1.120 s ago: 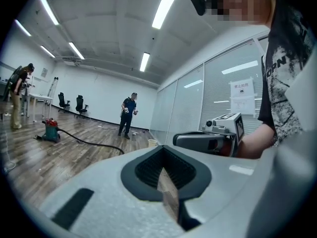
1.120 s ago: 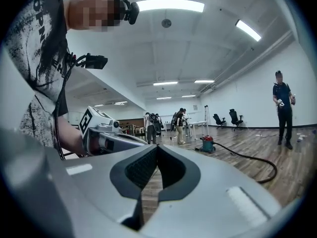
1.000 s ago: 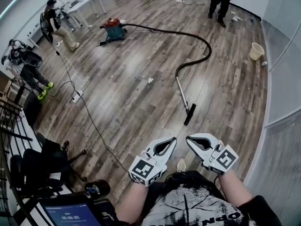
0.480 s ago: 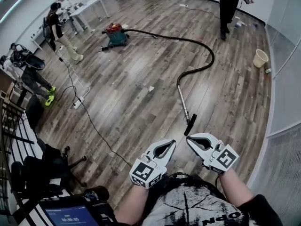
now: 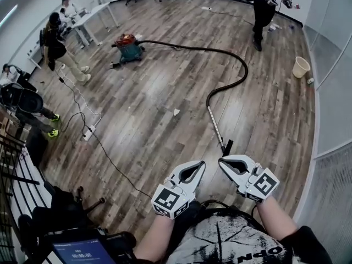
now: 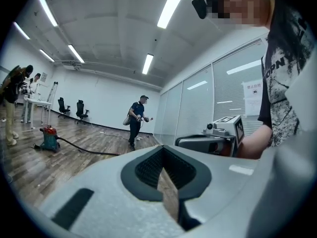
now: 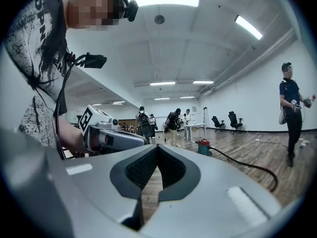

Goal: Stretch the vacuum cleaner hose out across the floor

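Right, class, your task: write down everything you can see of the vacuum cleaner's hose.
The hose is black, slim and looks like flexible plastic. It lies slack on the wooden floor, not stretched out. From the red and teal vacuum cleaner it runs right, bends in a wide loop and doubles back toward the camera. There it joins a straight silvery wand that ends in a dark floor nozzle. Along its length only the floor touches it; nothing holds it.

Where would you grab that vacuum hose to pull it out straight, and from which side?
Probably the silver wand, just behind the black nozzle, coming from above with the jaws across it. It is straight, slim, lies flat on the floor and is the nearest end, while the black hose curves away.
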